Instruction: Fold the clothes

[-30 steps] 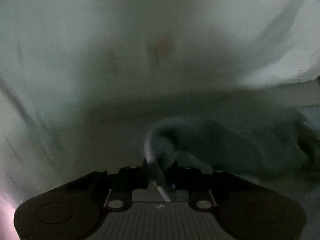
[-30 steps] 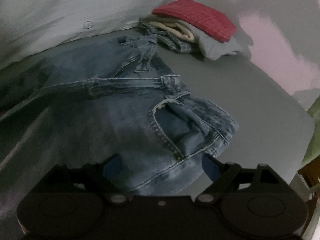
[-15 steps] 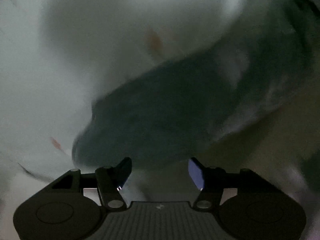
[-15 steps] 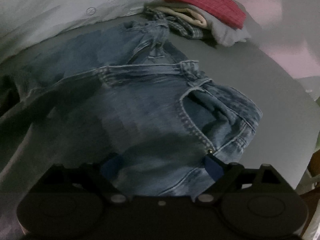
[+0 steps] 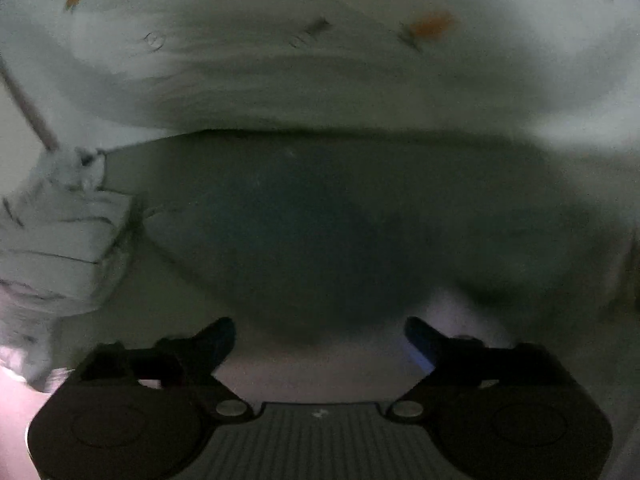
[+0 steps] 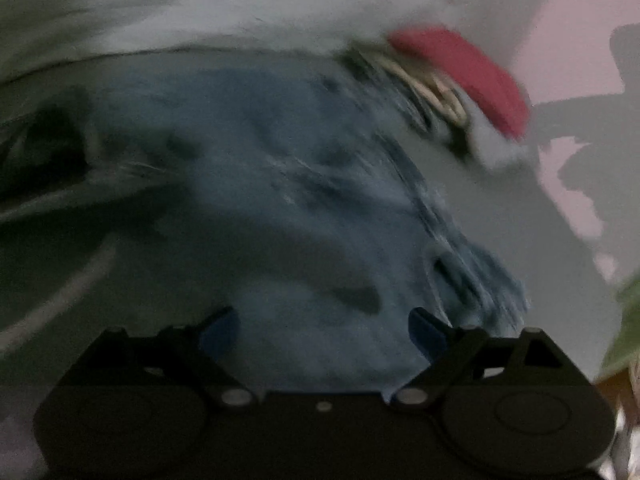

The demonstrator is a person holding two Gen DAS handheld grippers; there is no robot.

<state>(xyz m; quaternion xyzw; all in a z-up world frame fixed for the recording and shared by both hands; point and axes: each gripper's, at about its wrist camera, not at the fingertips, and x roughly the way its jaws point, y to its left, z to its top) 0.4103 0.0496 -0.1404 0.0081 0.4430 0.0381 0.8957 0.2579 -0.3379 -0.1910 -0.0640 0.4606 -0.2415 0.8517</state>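
A pair of blue jeans (image 6: 304, 184) lies spread on the grey surface (image 6: 520, 208), blurred by motion in the right wrist view. My right gripper (image 6: 324, 328) is open and empty just above the near part of the jeans. In the left wrist view the jeans show as a dark shape (image 5: 340, 232) in shadow. My left gripper (image 5: 320, 336) is open and empty, close over the near edge of that dark cloth.
A stack of folded clothes with a red piece on top (image 6: 460, 76) sits at the back right. White cloth with buttons and orange marks (image 5: 280, 48) hangs behind the surface. A pale bundled cloth (image 5: 60, 240) lies at the left. Something green (image 6: 624, 324) shows at the right edge.
My left gripper let go of the cloth it pinched one second ago, opened, and swung over the dark jeans. My right gripper stayed open and shifted, blurring its view.
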